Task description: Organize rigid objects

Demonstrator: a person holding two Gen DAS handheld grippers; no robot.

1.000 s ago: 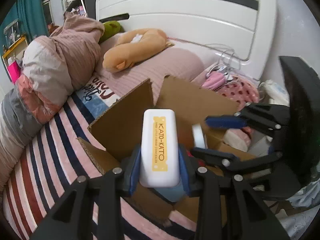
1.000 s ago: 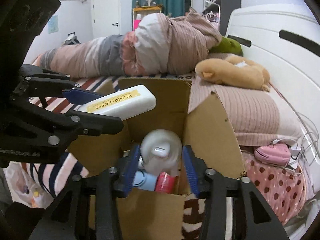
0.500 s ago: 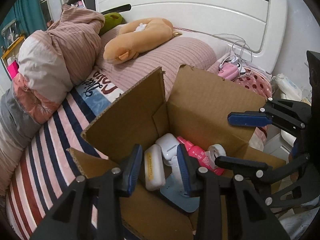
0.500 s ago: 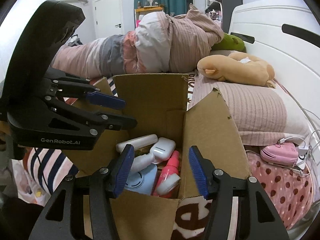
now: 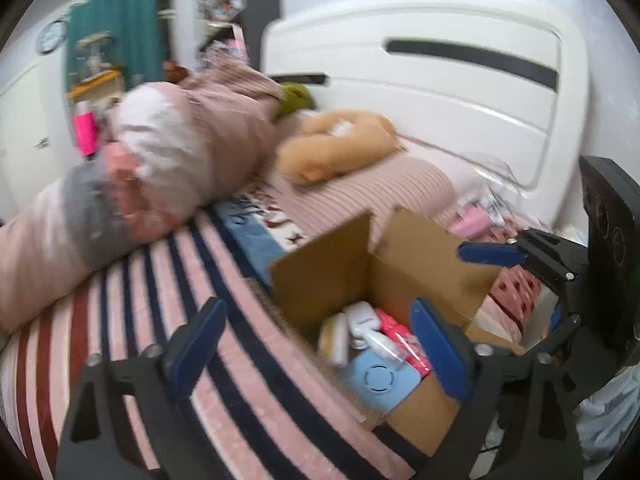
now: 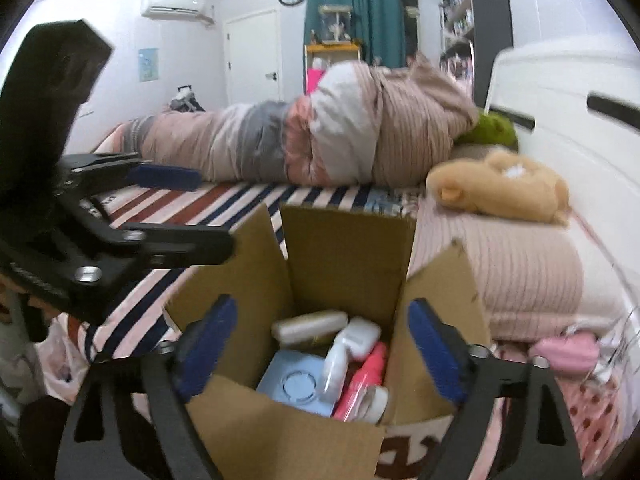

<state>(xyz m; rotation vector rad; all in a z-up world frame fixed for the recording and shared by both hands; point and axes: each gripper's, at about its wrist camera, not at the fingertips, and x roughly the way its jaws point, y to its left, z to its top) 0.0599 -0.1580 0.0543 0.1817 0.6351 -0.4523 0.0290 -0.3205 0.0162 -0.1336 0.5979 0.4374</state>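
Inside the cardboard box (image 6: pixel 344 264), at 12 o'clock among the contents: white case (image 6: pixel 309 327) released since one second ago, formerly clamped in left gripper (image 5: pixel 316 356). Long axis roughly horizontal in right wrist view, ends toward 9 and 3 o'clock; lying flat beside white bottle (image 6: pixel 348 350), pink bottle (image 6: pixel 366 376) and blue device (image 6: pixel 294 386). Left gripper withdrawn toward 9 o'clock over striped bed (image 5: pixel 160 300), fingers (image 5: pixel 196 340) spread wide, empty. Right gripper (image 6: pixel 320 364) poised above box at 6 o'clock, fingers (image 6: pixel 434 350) also spread wider than before, holding nothing.
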